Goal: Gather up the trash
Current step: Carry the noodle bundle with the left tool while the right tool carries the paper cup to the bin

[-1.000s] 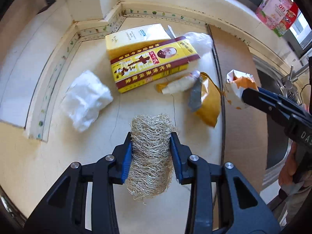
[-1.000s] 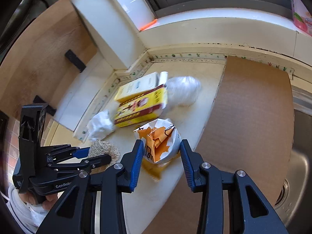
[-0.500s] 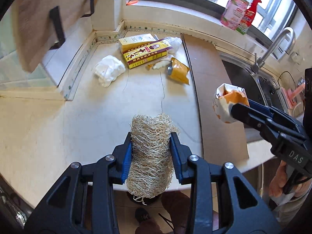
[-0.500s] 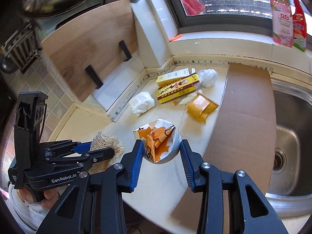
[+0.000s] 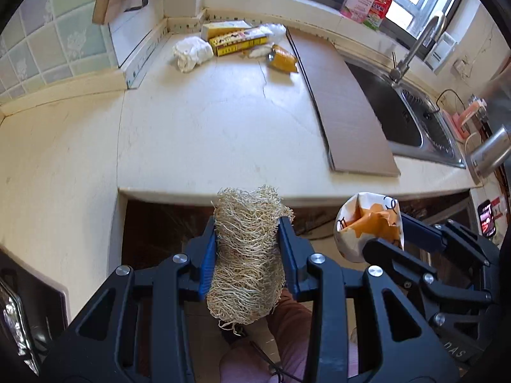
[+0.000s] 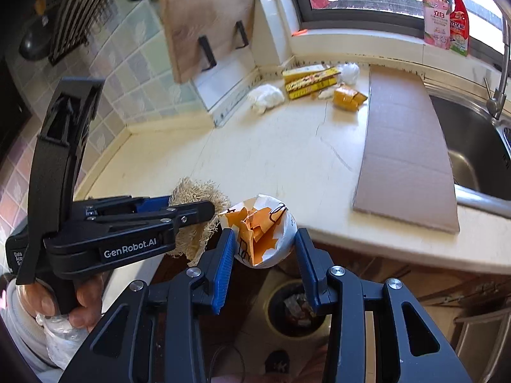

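My left gripper (image 5: 247,255) pinches the loofah scrubber (image 5: 247,255); my right gripper (image 6: 262,252) clamps the crumpled orange-and-white wrapper (image 6: 260,229) — both held off the counter's (image 5: 207,134) front edge, above the floor bin (image 6: 295,311).

Bin (image 6: 295,308) below counter (image 6: 287,159): rim partly hidden by right gripper (image 6: 263,255) fingers, contents too dark to tell. Loofah (image 6: 198,206) mostly hidden behind left gripper (image 6: 179,210). Paper cup (image 5: 367,226) lower side hidden behind right gripper finger in left view. Print on yellow box (image 5: 238,41) at counter's far corner too small to read. Faucet (image 6: 501,73) cut off by right edge. Metal bar (image 5: 488,153) beside sink (image 5: 415,118) blurred.
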A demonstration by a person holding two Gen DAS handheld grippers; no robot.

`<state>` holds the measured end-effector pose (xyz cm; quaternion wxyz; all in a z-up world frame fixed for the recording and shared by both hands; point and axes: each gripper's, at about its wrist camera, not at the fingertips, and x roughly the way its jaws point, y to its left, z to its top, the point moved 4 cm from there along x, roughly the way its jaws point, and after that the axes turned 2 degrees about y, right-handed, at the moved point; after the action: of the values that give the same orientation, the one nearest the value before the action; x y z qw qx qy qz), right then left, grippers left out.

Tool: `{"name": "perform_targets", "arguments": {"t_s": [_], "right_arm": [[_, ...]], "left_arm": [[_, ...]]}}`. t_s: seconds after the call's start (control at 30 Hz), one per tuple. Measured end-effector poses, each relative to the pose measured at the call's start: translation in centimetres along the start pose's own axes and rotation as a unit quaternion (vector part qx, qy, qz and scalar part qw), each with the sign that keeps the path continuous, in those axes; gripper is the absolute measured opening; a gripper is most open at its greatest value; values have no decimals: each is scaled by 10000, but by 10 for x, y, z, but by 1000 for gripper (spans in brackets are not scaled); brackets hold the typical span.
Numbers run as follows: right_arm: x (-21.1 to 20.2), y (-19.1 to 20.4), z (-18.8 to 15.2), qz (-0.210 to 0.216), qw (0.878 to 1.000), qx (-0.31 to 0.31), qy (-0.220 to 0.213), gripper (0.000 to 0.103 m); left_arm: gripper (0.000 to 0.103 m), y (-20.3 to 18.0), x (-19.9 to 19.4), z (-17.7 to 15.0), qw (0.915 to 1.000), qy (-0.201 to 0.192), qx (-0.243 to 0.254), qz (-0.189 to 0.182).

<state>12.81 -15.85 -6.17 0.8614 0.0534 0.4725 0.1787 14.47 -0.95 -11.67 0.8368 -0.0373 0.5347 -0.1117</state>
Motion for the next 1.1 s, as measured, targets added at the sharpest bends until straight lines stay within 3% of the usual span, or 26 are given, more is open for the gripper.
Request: {"name": "perform_targets", "arguments": {"t_s": [0.23,0.43,0.73,1.1], "right_arm": [[13,9,-54,-218,9993,77,310,38],[49,-9,-93,-231,9972,337,622,38],[139,-59,-165,-249,9893,908,1118,38],[251,-111,-237,-109,9781,1309,1615,38]], "left_arm": [[32,0,33,-52,9991,422,-30,59],[32,3,72,-86,9973,717,-93,150],[32,12,166,-134,9925,1144,-282,317],[32,42,283,-170,9857,1416,-819,395]]}}
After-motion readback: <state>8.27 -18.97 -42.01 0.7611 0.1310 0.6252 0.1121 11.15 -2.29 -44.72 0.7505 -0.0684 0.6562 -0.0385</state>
